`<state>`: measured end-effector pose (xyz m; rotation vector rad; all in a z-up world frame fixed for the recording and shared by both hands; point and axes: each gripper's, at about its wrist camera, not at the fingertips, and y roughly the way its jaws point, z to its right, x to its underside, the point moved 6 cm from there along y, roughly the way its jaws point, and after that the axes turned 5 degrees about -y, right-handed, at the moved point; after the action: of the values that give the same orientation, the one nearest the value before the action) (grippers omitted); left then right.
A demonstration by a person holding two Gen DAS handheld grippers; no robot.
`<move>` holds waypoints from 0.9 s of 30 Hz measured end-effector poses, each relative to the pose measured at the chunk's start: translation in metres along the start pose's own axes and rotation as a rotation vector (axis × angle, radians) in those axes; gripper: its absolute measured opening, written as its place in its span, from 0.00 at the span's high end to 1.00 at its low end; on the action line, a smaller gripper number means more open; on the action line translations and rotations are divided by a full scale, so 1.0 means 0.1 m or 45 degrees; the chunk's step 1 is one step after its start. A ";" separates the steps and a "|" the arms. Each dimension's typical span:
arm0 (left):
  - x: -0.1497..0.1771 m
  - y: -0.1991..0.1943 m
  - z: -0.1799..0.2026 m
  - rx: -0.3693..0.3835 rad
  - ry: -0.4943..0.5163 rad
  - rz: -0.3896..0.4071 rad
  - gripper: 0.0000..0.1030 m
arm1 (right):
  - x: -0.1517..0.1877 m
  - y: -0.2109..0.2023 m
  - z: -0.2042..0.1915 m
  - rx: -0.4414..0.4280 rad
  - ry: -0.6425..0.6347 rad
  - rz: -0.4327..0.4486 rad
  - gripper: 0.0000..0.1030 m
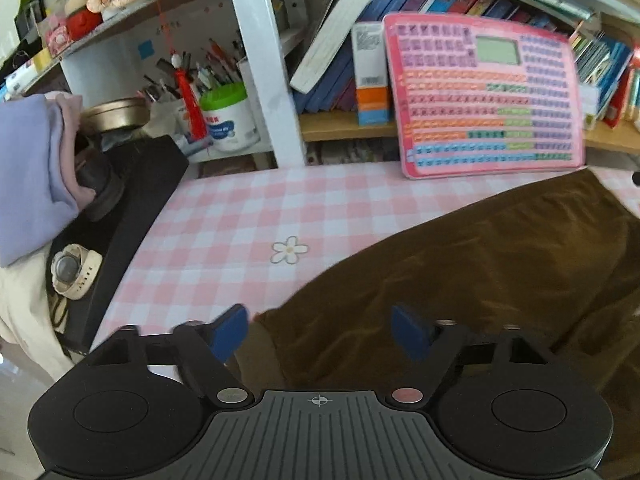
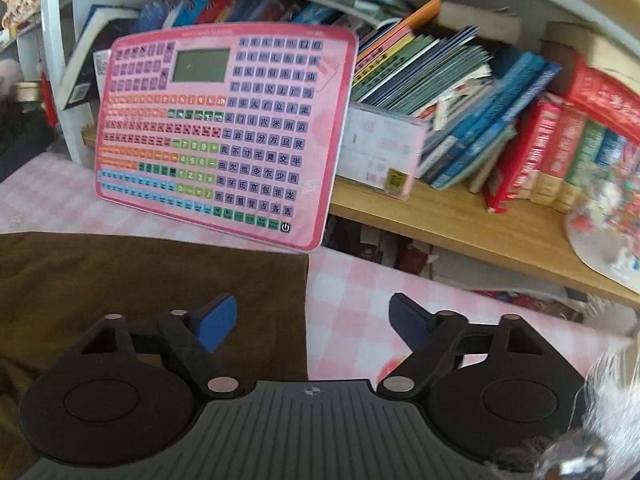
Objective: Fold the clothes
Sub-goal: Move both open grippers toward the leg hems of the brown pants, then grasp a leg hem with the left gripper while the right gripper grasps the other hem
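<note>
A dark brown garment [image 1: 480, 264] lies spread on the pink checked tablecloth [image 1: 248, 216]. In the left wrist view my left gripper [image 1: 320, 332] is open and empty, with its blue fingertips [image 1: 230, 334] over the garment's near left corner. In the right wrist view the same garment [image 2: 152, 280] fills the lower left, with a straight right edge. My right gripper [image 2: 312, 322] is open and empty, straddling that edge: one fingertip over the cloth, the other over the tablecloth [image 2: 360, 300].
A pink learning tablet [image 1: 484, 96] [image 2: 228, 132] leans against the bookshelf at the back. Books [image 2: 480, 112] fill the wooden shelf. At the left are a black box [image 1: 132, 216], a watch [image 1: 72, 270], folded lilac clothes [image 1: 28, 176] and a pen tub [image 1: 228, 116].
</note>
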<state>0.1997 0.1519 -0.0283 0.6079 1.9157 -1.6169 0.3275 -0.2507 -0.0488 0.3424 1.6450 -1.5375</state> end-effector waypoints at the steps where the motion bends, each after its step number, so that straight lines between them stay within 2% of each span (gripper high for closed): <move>1: -0.01 0.06 -0.01 -0.010 0.010 -0.013 0.38 | -0.03 0.09 0.01 -0.003 -0.005 -0.008 0.27; 3: -0.02 0.15 -0.04 -0.022 0.024 -0.029 0.42 | -0.07 0.25 0.01 -0.006 -0.012 -0.024 0.31; 6: -0.06 0.27 -0.09 -0.037 0.034 -0.041 0.42 | -0.10 0.47 -0.01 -0.009 -0.034 -0.057 0.31; 12: -0.11 0.53 -0.11 0.010 0.075 -0.106 0.42 | -0.13 0.76 -0.03 -0.016 -0.035 -0.096 0.32; 20: -0.10 0.77 -0.12 0.067 0.111 -0.174 0.42 | -0.12 0.92 -0.10 -0.072 -0.041 -0.136 0.43; 24: -0.09 0.80 -0.14 0.109 0.093 -0.181 0.42 | -0.13 0.93 -0.11 -0.139 0.001 -0.143 0.55; 27: -0.09 0.81 -0.17 0.147 0.062 -0.191 0.49 | -0.14 0.92 -0.13 -0.149 0.003 -0.145 0.59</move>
<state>0.2575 0.1826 -0.0802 0.5662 1.9535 -1.8329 0.3953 -0.2147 -0.1036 0.1907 1.7734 -1.5161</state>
